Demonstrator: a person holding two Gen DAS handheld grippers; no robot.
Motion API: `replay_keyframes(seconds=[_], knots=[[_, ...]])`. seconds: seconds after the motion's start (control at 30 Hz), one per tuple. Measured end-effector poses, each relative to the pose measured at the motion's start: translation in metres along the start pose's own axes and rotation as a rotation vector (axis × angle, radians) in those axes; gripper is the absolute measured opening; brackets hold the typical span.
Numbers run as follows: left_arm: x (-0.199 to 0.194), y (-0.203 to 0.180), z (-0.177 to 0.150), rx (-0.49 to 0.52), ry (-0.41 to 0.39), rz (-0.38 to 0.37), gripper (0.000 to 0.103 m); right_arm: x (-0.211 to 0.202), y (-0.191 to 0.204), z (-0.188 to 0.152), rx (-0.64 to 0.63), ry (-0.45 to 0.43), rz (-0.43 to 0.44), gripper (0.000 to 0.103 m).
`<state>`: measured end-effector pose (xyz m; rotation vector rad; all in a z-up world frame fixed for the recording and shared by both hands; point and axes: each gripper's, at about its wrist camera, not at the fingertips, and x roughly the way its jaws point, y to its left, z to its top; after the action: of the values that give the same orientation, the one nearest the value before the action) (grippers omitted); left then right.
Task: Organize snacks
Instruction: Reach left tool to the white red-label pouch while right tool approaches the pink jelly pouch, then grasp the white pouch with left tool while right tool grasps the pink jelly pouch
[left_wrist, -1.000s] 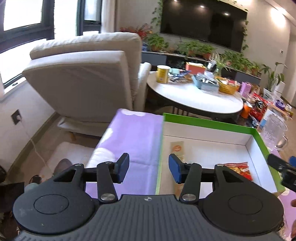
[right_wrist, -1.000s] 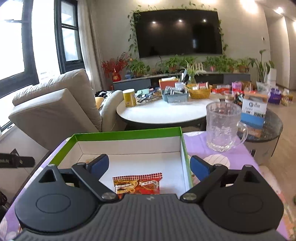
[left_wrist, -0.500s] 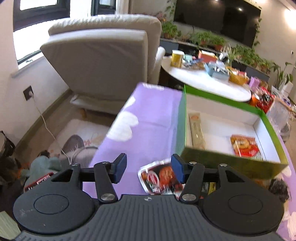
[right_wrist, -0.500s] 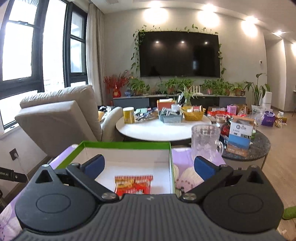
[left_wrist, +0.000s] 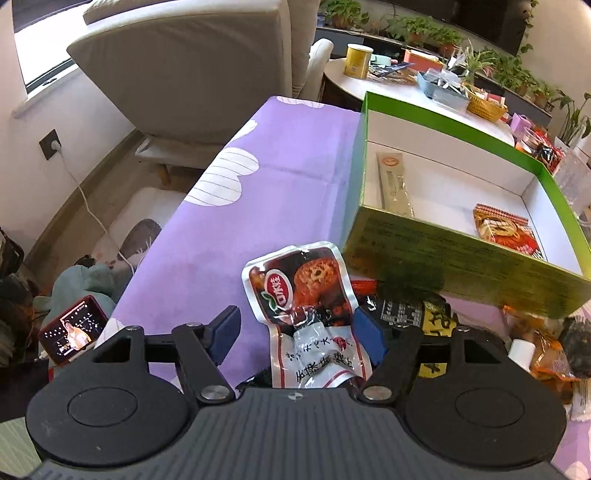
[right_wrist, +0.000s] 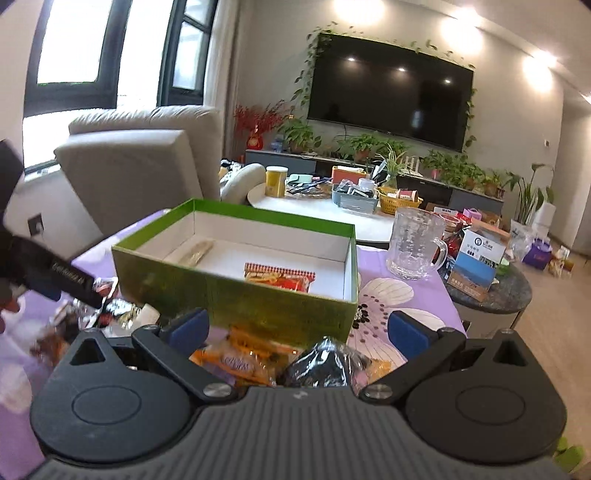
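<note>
A green box (left_wrist: 469, 258) with a white inside stands on the purple cloth; a long beige packet (left_wrist: 395, 184) and a red-orange snack pack (left_wrist: 506, 230) lie in it. In front of the box lies a heap of loose snacks. My left gripper (left_wrist: 295, 330) hangs over a red and white pouch (left_wrist: 306, 295); its jaws are opening, the pouch lies between them and the pads do not press it. My right gripper (right_wrist: 297, 330) stands open above an orange packet (right_wrist: 243, 360) and a black wrapped snack (right_wrist: 327, 363), before the box (right_wrist: 236, 284).
A glass mug (right_wrist: 415, 242) stands right of the box. Behind it are a round white table (right_wrist: 317, 206) with tins and baskets and a beige recliner (left_wrist: 192, 62). A phone (left_wrist: 72, 328) glows at the lower left, off the cloth's edge.
My left gripper has tipped down from over the box to the snack heap and its jaws have spread wider. The right gripper has rolled and drawn back toward the near side of the box.
</note>
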<state>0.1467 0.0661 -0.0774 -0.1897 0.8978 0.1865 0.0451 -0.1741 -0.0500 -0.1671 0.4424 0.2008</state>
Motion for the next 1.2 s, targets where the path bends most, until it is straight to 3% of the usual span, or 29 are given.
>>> replay_keyframes(seconds=[0.2, 0.33, 0.4, 0.47, 0.6, 0.67, 0.8, 1.0, 1.2], knots=[[0.003, 0.003, -0.003, -0.01, 0.001, -0.054, 0.059, 0.0, 0.012, -0.008, -0.036, 0.017, 0.039, 0.078], [-0.002, 0.003, -0.007, 0.02, -0.028, -0.05, 0.054, -0.001, 0.024, -0.013, -0.068, 0.031, 0.072, 0.078], [-0.007, 0.005, -0.007, 0.011, -0.052, -0.036, 0.034, -0.002, 0.028, -0.014, -0.077, 0.036, 0.081, 0.078], [-0.011, 0.009, -0.003, 0.007, -0.071, -0.02, 0.032, -0.003, 0.03, -0.014, -0.062, 0.042, 0.103, 0.078], [-0.014, 0.021, -0.001, -0.033, -0.055, -0.059, 0.031, -0.006, 0.043, -0.016, -0.036, 0.043, 0.187, 0.078], [-0.011, 0.023, -0.003, -0.037, -0.041, -0.056, 0.032, -0.004, 0.054, -0.016, -0.073, 0.035, 0.222, 0.078], [-0.004, 0.025, -0.006, -0.068, 0.0, -0.062, 0.056, 0.008, 0.075, -0.012, -0.164, 0.035, 0.285, 0.078], [-0.002, 0.026, -0.004, -0.071, 0.008, -0.052, 0.06, 0.013, 0.088, -0.013, -0.311, 0.04, 0.36, 0.078], [0.006, 0.012, -0.007, -0.006, 0.029, -0.063, 0.063, 0.016, 0.089, -0.014, -0.34, 0.065, 0.412, 0.078]])
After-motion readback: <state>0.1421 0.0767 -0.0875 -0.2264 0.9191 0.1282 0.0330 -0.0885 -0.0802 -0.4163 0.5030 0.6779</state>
